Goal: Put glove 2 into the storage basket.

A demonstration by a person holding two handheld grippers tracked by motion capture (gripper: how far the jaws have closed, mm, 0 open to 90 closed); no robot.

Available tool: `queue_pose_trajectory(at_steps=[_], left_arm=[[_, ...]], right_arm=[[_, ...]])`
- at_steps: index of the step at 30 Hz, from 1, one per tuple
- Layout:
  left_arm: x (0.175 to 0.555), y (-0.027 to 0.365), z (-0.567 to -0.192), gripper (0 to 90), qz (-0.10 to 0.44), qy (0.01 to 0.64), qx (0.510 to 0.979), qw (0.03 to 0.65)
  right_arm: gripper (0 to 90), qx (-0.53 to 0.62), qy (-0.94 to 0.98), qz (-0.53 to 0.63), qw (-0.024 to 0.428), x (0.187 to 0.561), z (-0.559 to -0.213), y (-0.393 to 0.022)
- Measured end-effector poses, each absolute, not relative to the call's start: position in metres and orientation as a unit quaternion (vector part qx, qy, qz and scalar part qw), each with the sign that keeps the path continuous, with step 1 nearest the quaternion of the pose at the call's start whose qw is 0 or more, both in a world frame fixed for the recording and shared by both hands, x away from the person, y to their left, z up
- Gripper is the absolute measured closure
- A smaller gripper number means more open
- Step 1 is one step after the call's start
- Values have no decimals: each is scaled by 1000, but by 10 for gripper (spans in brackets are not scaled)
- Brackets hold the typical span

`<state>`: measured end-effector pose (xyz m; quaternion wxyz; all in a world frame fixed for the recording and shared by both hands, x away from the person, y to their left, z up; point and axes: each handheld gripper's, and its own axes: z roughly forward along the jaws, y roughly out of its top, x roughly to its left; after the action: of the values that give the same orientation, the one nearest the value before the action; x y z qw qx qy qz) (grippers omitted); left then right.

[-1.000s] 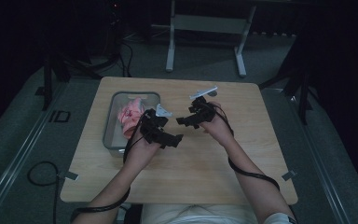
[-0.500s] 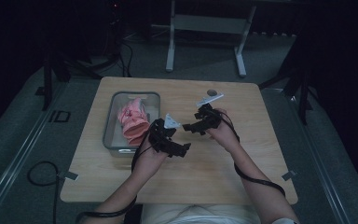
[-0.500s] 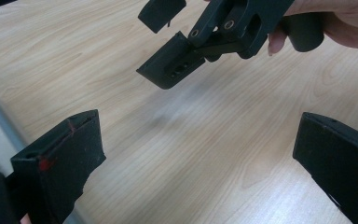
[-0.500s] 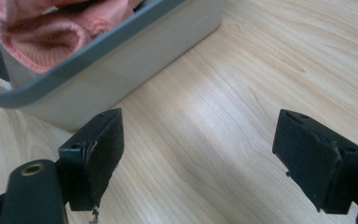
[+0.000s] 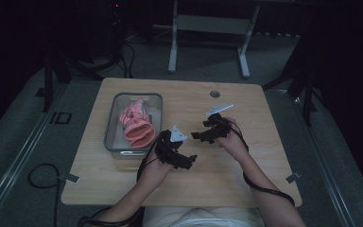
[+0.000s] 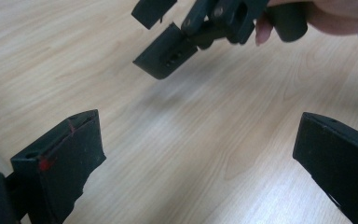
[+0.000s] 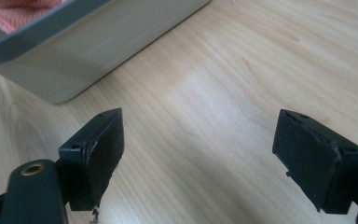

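High view: pink cloth [image 5: 136,124] lies inside the grey bin [image 5: 112,124] near the tabletop's [image 5: 264,156] left edge; left tongs [image 5: 187,161] and right tongs [image 5: 197,136] hang spread and empty, so the stowing looks finished.

A light wooden table [image 5: 246,175] carries the things. A grey metal tray [image 5: 111,137] sits directly on its left half.

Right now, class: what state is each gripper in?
Left gripper: open, holding nothing, above the table.
Right gripper: open, holding nothing, near the tray.
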<state>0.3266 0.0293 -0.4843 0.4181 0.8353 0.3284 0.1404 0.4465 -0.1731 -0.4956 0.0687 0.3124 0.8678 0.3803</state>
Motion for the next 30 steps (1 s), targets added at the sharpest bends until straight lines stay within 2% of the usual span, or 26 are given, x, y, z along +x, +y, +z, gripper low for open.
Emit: queue_pose_trajectory(at_steps=[13, 30], left_arm=[[316, 27, -518, 12, 127, 314, 848, 408], [307, 24, -543, 12, 145, 299, 857, 394]], right_arm=[[155, 306, 868, 384, 80, 433, -518, -180], [146, 333, 857, 381, 95, 428, -546, -198]])
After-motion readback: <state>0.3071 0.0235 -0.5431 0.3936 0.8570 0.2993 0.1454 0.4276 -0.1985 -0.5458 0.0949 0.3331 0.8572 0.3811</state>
